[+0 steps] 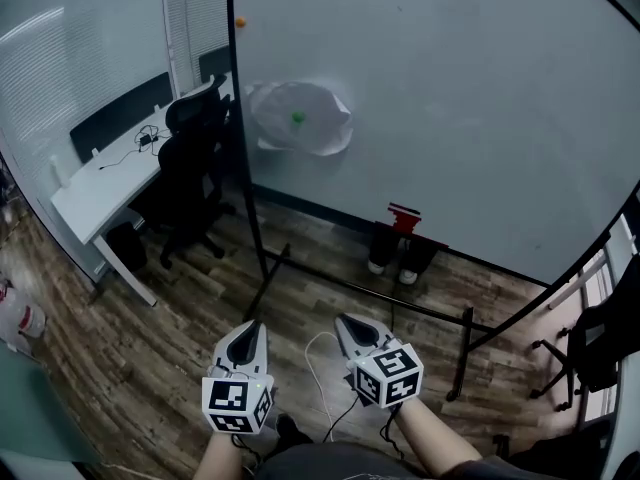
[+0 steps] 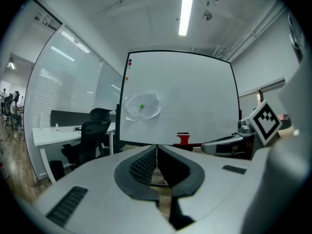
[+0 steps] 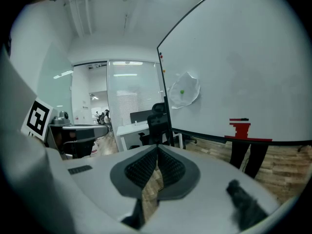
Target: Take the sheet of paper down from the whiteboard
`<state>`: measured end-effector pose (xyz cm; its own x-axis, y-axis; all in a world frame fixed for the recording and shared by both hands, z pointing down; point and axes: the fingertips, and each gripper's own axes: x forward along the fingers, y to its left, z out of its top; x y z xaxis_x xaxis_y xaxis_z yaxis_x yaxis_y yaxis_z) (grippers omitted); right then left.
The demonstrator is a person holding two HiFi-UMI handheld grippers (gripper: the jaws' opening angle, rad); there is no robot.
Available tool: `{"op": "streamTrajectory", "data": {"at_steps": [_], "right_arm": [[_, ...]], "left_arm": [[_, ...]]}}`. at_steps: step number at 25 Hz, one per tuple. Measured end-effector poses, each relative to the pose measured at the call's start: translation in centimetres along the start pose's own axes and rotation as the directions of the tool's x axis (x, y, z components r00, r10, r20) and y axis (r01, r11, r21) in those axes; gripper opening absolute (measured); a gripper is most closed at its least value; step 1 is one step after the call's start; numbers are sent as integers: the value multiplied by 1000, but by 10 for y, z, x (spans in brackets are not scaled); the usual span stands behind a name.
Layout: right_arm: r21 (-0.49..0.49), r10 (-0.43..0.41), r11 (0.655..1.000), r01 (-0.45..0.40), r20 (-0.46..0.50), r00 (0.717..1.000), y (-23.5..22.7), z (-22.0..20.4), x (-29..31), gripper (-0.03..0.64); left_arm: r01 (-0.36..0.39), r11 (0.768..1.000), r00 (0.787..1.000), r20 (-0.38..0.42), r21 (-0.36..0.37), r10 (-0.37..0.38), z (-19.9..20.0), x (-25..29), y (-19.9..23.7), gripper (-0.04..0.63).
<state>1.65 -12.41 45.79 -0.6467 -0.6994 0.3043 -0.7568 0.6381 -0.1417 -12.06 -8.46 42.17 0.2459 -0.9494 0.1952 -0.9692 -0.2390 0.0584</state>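
Note:
A crumpled white sheet of paper (image 1: 300, 118) hangs on the whiteboard (image 1: 450, 98), pinned by a green magnet (image 1: 297, 118). It also shows in the left gripper view (image 2: 142, 106) and the right gripper view (image 3: 184, 90). My left gripper (image 1: 253, 325) and right gripper (image 1: 342, 321) are side by side low in the head view, well short of the board. Both pairs of jaws are shut with nothing between them. The left gripper (image 2: 156, 148) points toward the board; the right gripper (image 3: 157, 149) points along its left edge.
A red eraser (image 1: 404, 215) sits on the board's tray. The board's black stand (image 1: 350, 286) and feet cross the wood floor. A black office chair (image 1: 190, 168) and a white desk (image 1: 100, 183) stand at the left, by a glass wall. A white cable (image 1: 318, 363) lies on the floor.

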Motion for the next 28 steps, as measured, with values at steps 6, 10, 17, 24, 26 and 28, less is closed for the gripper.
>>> {"op": "streamTrajectory", "data": {"at_steps": [6, 10, 17, 24, 26, 28], "right_arm": [[23, -97, 995, 96, 14, 995, -1, 16, 36, 23], [59, -175, 983, 173, 29, 984, -6, 26, 53, 23], [89, -270, 959, 269, 0, 963, -30, 23, 56, 23], [89, -263, 962, 259, 30, 964, -58, 49, 102, 23], [89, -248, 966, 243, 43, 968, -68, 57, 120, 23], [90, -233, 970, 228, 49, 971, -80, 65, 138, 23]], "left_arm": [[59, 998, 998, 1, 4, -59, 7, 20, 45, 18], [111, 994, 994, -1, 6, -111, 11, 36, 69, 18], [157, 988, 988, 1, -3, -157, 16, 63, 85, 18], [154, 988, 988, 8, 6, -154, 27, 102, 96, 18], [137, 990, 991, 4, 12, -137, 31, 117, 102, 18], [123, 992, 992, 3, 18, -123, 36, 134, 110, 18]]}}
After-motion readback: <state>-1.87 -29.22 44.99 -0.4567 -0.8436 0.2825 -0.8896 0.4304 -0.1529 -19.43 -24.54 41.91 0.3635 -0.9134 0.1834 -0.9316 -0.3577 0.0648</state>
